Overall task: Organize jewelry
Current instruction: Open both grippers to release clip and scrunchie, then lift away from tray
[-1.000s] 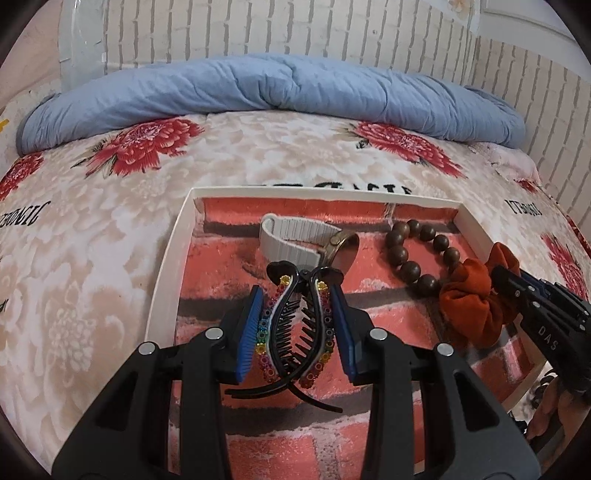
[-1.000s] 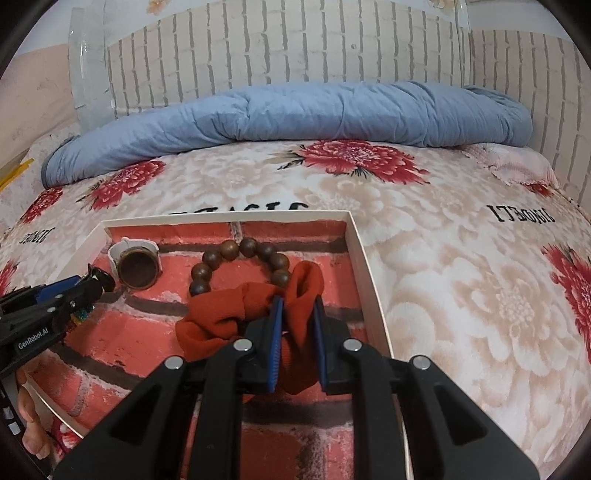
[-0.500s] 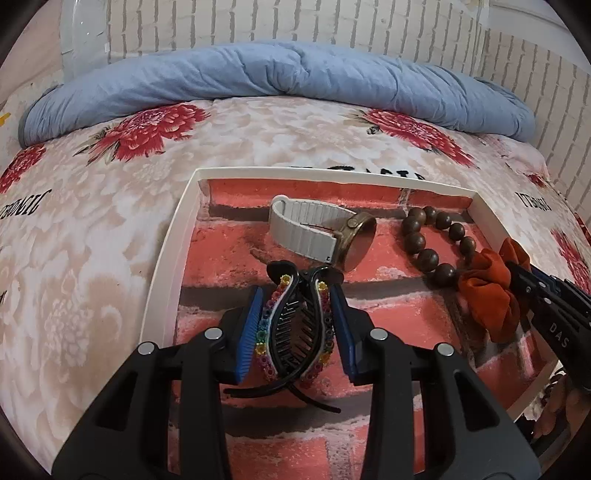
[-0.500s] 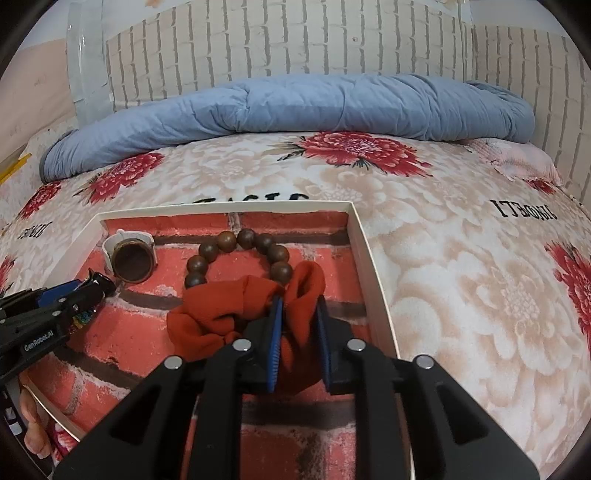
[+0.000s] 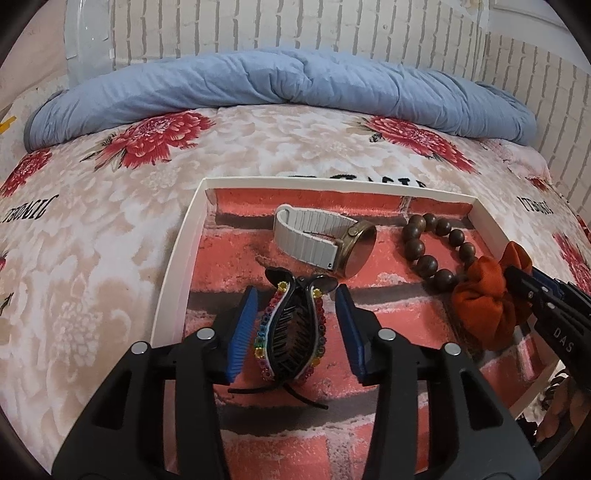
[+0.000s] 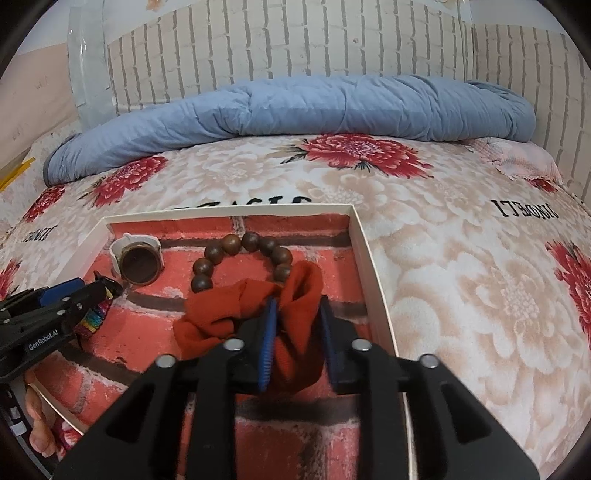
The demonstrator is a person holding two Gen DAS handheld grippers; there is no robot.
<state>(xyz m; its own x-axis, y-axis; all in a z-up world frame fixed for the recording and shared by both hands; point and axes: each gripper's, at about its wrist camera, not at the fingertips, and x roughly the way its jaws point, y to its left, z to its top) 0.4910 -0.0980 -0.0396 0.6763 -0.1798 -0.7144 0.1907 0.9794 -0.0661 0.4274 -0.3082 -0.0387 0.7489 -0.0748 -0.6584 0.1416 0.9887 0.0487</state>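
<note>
Both tongs let go of hair pieces inside the white-rimmed, brick-patterned tray (image 5: 173, 273) on the flower-print bed.

The left tongs (image 5: 295, 328) have just been opening, pads clear of the black claw clip with coloured beads (image 5: 293, 332) lying between them. The right tongs (image 6: 297, 339) have just been opening around the rust-orange fabric scrunchie (image 6: 229, 314), its left pad against the cloth, beside the brown wooden bead bracelet (image 6: 243, 254).

A: The light is soft and even, quite bright. I see no strong glare, only a pale shine on the clear plastic (image 5: 86, 35) at the upper left.

B: Yes. The shadows are weak, and the edges bend strongly, with dark corners. The nearest black gripper parts at the bottom look a little soft.
</note>
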